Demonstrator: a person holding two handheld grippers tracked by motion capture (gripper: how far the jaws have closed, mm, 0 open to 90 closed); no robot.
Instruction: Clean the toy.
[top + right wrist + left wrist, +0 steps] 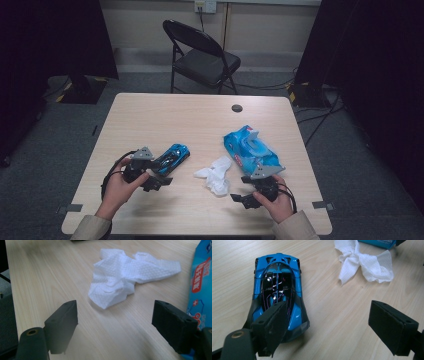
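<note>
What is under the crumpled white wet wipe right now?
The crumpled white wet wipe lies straight on the bare light wooden table, apart from the blue wet-wipe pack. Its folds cover whatever small thing might sit beneath, so nothing more can be told.

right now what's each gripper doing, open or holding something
Left gripper: open, holding nothing; one finger overlaps the glossy blue and black toy car.
Right gripper: open, empty, pointed at the crumpled white wipe.

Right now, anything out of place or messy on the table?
One wipe lies crumpled loose on the table, outside its pack, whose lid flap stands open. The toy car sits upright and looks intact. Nothing spilled.
</note>
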